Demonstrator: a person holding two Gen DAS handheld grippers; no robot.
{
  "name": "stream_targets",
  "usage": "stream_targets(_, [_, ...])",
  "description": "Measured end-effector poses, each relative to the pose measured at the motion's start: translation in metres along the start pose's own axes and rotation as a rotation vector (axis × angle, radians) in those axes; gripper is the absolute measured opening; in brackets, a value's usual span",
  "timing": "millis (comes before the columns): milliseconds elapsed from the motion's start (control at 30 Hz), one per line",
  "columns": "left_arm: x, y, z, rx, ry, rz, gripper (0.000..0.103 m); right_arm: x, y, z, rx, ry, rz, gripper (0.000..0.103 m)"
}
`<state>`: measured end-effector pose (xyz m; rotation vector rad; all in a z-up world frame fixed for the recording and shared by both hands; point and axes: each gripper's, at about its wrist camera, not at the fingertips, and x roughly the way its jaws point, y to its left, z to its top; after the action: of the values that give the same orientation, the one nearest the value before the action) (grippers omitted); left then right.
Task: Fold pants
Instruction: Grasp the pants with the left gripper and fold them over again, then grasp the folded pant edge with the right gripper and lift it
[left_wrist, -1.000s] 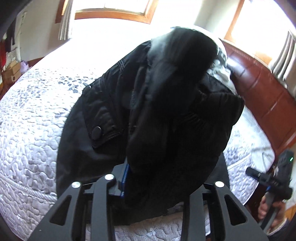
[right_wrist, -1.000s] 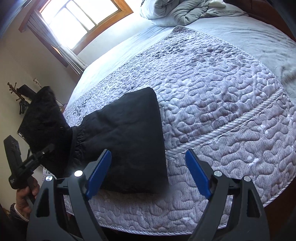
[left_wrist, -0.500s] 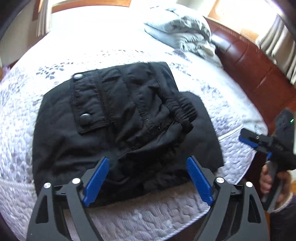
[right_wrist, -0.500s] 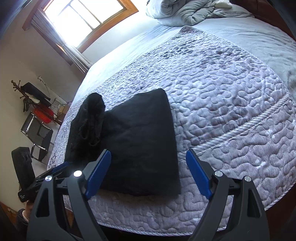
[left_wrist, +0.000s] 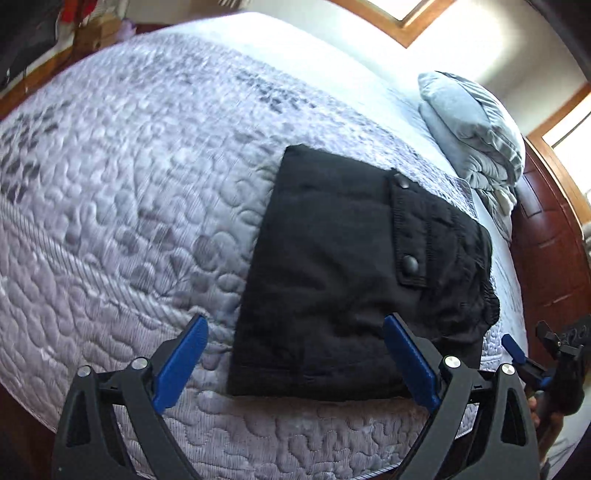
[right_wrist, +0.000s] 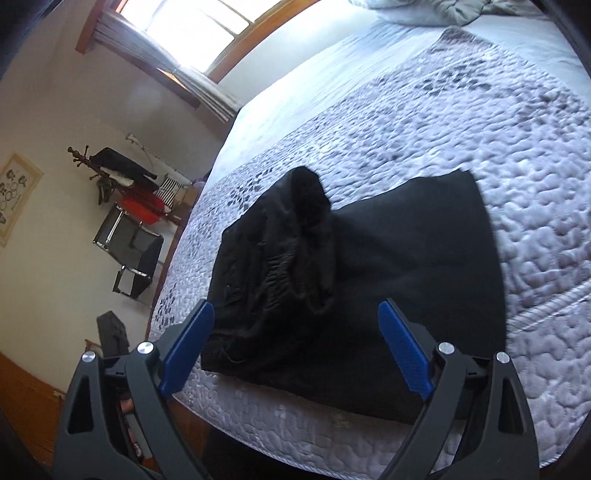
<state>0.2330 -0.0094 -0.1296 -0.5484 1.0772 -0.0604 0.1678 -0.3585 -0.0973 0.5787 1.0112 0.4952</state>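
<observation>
1. We note the quilted bedspread (left_wrist: 110, 206) filling the left of the left wrist view, pale grey with a stitched band running along its near edge.
2. We record the left gripper (left_wrist: 295, 362) with blue fingers (left_wrist: 181, 360) spread wide and its jaws opening. Nothing is pinched; the pads hang clear above the near edge of the cloth.
3. The black pants (left_wrist: 332, 273) lie folded into a compact rectangle on the bedspread, near the bed's front edge. The pocket flap (left_wrist: 410, 236) with two snap buttons faces up, toward the right side of the bundle; the gathered waistband bunches at the far right.
4. Behind and right of the pants we see a heap of grey bedding (left_wrist: 472, 129) against the dark wooden bed frame (left_wrist: 550, 243).
5. At the far right edge the right gripper (left_wrist: 517, 350) shows only in part, held off the side of the bed.
6. In the right wrist view, a coat rack (right_wrist: 107, 173) and a chair (right_wrist: 129, 254) stand at the left by the wall.
7. The right gripper's fingers (right_wrist: 188, 349) are wide and its jaws opening, empty; the pants (right_wrist: 406, 266) lie beyond them, the bunched waistband on the left part.
</observation>
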Motion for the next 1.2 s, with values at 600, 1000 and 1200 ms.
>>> stream_targets(600, [0.028,0.033,-0.014,-0.062,0.121,-0.067,0.098,0.068,-0.028,0.008,0.257,0.123,0.142,0.092])
stream_targets(1000, [0.031,0.031,-0.014,-0.056,0.134,-0.064,0.099,0.092,-0.021,0.014,0.224,0.159,0.173,0.067])
stream_targets(1200, [0.033,0.029,-0.014,-0.055,0.137,-0.059,0.099,0.088,-0.027,0.009,0.262,0.148,0.17,0.048])
